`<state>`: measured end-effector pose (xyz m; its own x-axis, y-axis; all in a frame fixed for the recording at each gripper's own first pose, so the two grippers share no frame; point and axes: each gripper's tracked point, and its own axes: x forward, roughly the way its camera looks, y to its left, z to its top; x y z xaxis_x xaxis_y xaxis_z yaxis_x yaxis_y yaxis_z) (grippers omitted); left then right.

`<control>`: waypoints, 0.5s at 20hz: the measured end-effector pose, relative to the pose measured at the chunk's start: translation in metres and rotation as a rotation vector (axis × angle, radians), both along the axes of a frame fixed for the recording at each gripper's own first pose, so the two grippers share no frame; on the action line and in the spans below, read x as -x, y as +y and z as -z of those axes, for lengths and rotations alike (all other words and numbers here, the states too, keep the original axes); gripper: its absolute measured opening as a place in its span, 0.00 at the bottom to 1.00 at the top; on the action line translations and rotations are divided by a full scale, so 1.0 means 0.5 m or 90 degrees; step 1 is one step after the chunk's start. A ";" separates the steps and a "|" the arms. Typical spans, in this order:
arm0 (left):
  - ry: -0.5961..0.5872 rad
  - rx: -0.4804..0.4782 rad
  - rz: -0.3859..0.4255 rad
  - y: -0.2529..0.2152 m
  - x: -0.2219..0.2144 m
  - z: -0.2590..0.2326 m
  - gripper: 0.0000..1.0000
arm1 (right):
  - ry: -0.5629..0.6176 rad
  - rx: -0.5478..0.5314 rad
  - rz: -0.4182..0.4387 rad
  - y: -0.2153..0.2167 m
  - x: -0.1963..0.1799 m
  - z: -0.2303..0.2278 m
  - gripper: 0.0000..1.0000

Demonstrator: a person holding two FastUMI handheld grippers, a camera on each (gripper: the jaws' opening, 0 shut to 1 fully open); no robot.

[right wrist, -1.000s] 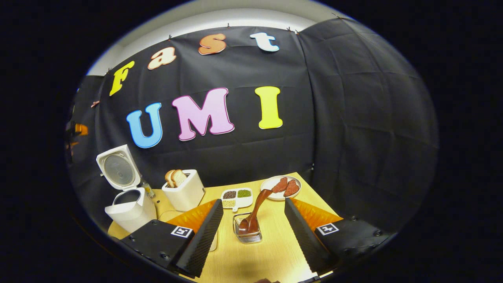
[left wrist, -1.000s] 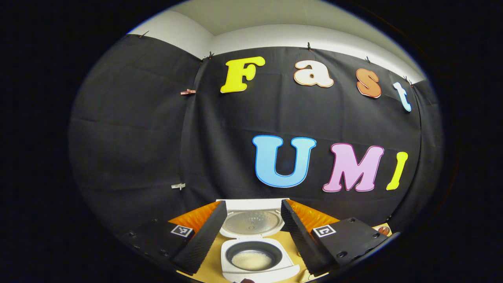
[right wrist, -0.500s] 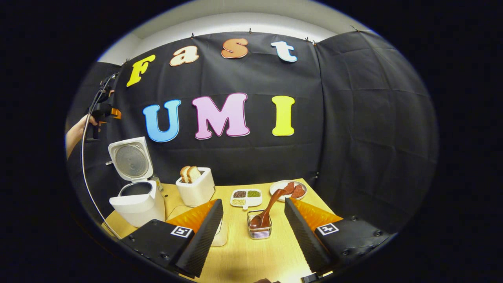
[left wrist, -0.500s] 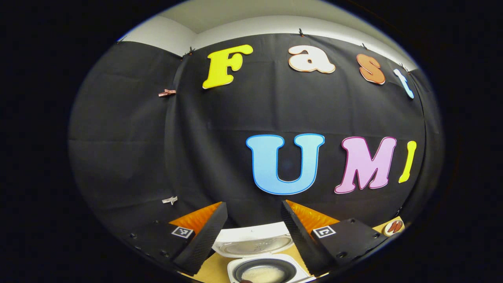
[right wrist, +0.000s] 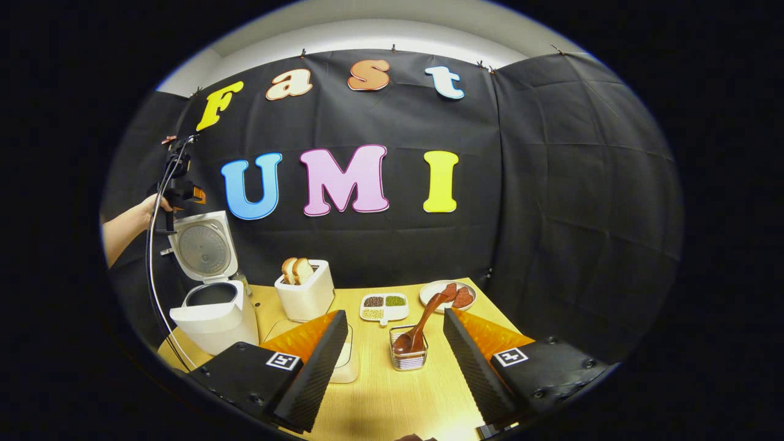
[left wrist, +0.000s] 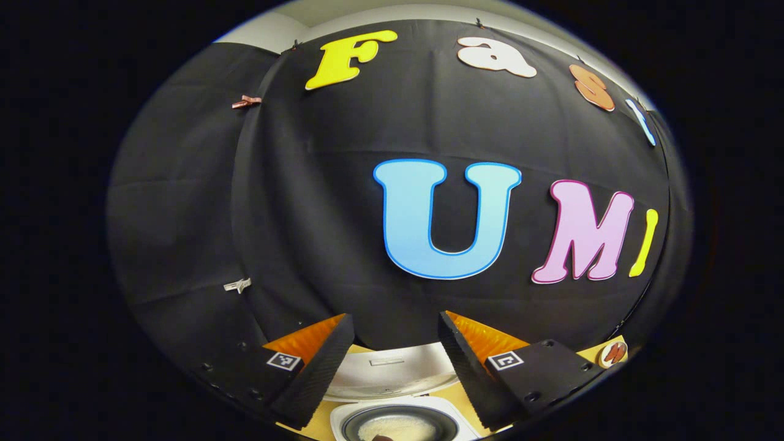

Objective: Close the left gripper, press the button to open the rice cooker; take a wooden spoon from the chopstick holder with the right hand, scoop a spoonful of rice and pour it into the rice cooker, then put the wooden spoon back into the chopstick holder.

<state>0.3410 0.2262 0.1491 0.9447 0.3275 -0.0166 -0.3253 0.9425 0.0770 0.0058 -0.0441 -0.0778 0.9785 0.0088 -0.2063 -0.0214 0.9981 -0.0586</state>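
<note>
Rice cooker [right wrist: 213, 309] as landmark: lid up, pot w/ white rice [left wrist: 395, 429] inside. Left gripper [left wrist: 395, 349] above cooker, fingers spread, nothing between. Right gripper [right wrist: 395, 352] well right of cooker, fingers spread, holding nothing. Wooden spoon [right wrist: 422, 321] leaning in chopstick holder [right wrist: 409, 354], right of cooker past toaster [right wrist: 304, 295]. Hand [right wrist: 150, 205] w/ other gripper up-left of lid.

White rice cooker [right wrist: 214, 315] open; wooden spoon [right wrist: 422, 323] leaning in chopstick holder [right wrist: 409, 355].
</note>
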 end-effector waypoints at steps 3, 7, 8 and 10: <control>0.019 0.020 -0.010 0.021 -0.021 0.036 0.95 | 0.010 -0.006 0.007 -0.001 0.007 0.013 0.98; 0.048 0.019 -0.048 0.023 -0.013 0.058 0.96 | 0.026 -0.027 0.005 0.005 0.013 0.035 0.98; 0.051 0.027 -0.052 0.020 -0.008 0.059 0.98 | 0.034 -0.030 -0.004 0.014 0.017 0.045 0.98; 0.070 0.035 -0.059 0.000 0.022 0.076 0.98 | 0.046 -0.022 -0.023 0.020 0.020 0.058 0.98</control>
<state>0.3302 0.2264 0.1109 0.9019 0.4093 -0.1383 -0.4039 0.9124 0.0660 -0.0040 -0.0339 -0.1068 0.9602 0.0515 -0.2746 -0.0598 0.9980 -0.0218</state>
